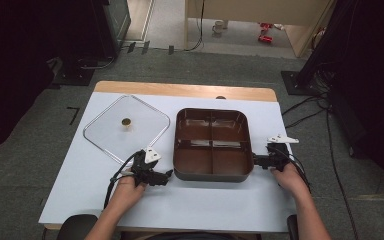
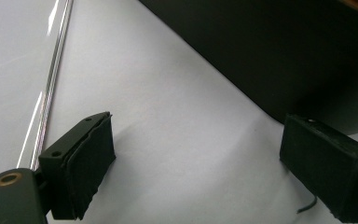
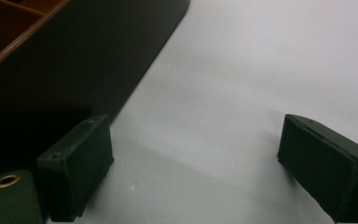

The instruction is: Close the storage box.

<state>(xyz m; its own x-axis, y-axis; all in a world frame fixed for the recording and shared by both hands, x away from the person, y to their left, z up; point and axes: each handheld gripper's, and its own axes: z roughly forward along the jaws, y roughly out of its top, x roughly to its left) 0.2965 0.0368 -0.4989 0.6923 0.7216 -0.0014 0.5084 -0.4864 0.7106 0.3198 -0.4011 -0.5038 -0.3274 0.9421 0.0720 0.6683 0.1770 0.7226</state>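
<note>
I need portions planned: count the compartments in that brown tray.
4. The brown tray is split by a cross divider: far-left, far-right, near-left, near-right. All are empty and none is hidden.

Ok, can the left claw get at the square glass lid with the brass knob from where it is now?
Probably yes. The left claw is open and holds nothing, and the square glass lid lies flat just beyond it on the white tabletop, left of the brown divided pan, with nothing between them.

Glossy brown four-compartment plastic tray (image 1: 212,145), matt dark outer wall; clear square glass lid (image 1: 126,127) with shiny metal rim; smooth white matt counter (image 1: 180,200), wooden far edge.
</note>
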